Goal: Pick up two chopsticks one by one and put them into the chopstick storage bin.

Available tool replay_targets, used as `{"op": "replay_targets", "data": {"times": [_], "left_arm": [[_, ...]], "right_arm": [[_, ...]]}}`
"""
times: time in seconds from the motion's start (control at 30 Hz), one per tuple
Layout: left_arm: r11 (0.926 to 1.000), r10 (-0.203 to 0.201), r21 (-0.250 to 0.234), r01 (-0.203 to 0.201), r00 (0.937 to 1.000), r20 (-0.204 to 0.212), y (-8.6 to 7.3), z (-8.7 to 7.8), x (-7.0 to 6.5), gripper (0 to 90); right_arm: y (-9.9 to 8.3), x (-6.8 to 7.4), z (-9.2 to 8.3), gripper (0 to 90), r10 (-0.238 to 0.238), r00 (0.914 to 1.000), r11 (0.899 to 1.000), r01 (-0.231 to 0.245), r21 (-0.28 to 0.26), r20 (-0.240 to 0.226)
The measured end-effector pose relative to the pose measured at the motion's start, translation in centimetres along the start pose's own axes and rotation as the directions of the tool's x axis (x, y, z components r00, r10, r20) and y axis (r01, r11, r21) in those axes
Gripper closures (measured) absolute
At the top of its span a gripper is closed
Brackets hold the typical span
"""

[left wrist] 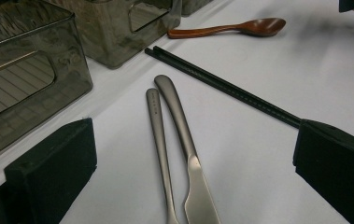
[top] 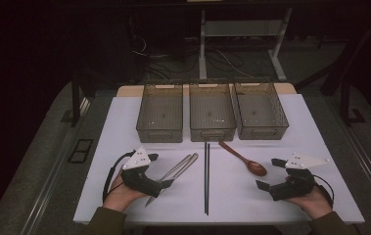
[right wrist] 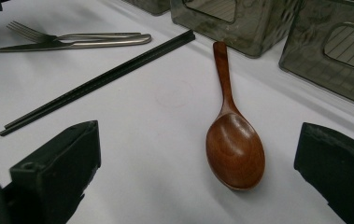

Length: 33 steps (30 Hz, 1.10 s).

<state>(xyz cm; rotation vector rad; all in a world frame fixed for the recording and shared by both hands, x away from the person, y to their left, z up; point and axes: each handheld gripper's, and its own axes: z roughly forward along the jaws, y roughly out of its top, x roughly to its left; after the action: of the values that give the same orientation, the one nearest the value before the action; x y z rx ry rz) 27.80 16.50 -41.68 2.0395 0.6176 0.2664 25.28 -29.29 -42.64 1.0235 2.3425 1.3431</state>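
Two grippers rest near the front edge of the white table (top: 124, 127), each held in a hand, both with jaws spread wide and nothing between the pads. The left gripper (top: 157, 172) sits toward the front left corner, right over the blade end of a metal knife (left wrist: 184, 140) and beside the metal fork (left wrist: 158, 140) that lies alongside it; in the left gripper view both handles run away from the jaws and converge, close together near their far ends. The right gripper (top: 267, 172) sits toward the front right corner, and the wooden spoon (right wrist: 234, 144) lies just ahead of it, bowl nearest the jaws and facing up, handle pointing toward the back edge. Neither gripper touches the spoon.

Between the two sets of cutlery, a pair of black chopsticks (top: 206, 176) lies side by side down the middle of the table, running from near the front edge toward the containers. Nothing lies between the right gripper and the spoon; the chopsticks separate the spoon from the knife and fork.

Along the back edge stand three translucent grey bins in a row: the left bin (top: 159, 131), the middle bin (top: 212, 132) and the right bin (top: 264, 131), touching or nearly so. All three show bare ribbed floors. The spoon's handle ends just short of the gap between the middle and right bins.
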Motion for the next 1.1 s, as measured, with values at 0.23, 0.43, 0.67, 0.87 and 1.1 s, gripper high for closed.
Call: {"op": "replay_targets", "data": {"times": [0.23,0.43,0.67,0.87,1.1], "left_arm": [[0.9999,-0.006,0.013,0.006,1.0000,-0.008,0.1,0.2,0.0,0.0],[0.9998,-0.003,0.019,0.003,0.9999,-0.012,0.6,0.6,-0.2,0.0],[0.9992,0.001,0.039,-0.001,0.9999,-0.017,1.1,1.4,-0.7,0.0],[0.9991,0.014,0.041,-0.014,0.9999,-0.009,1.6,1.9,-1.3,0.0],[0.9982,0.018,0.058,-0.017,0.9997,-0.013,2.2,2.7,-1.7,1.3]], "right_arm": [[-0.1,-0.1,0.0,0.8,0.006,1.0000,1.000,-0.006,0.000,0.000],[-0.3,-0.2,-0.1,0.8,0.014,0.9999,1.000,-0.014,-0.002,-0.003],[-0.3,-0.2,-0.1,0.8,0.018,0.9998,1.000,-0.018,-0.003,0.000],[-0.2,0.0,0.0,0.8,0.009,1.0000,1.000,-0.009,0.004,0.003],[-0.2,0.0,0.0,0.8,0.013,0.9999,1.000,-0.013,0.004,0.008]]}}
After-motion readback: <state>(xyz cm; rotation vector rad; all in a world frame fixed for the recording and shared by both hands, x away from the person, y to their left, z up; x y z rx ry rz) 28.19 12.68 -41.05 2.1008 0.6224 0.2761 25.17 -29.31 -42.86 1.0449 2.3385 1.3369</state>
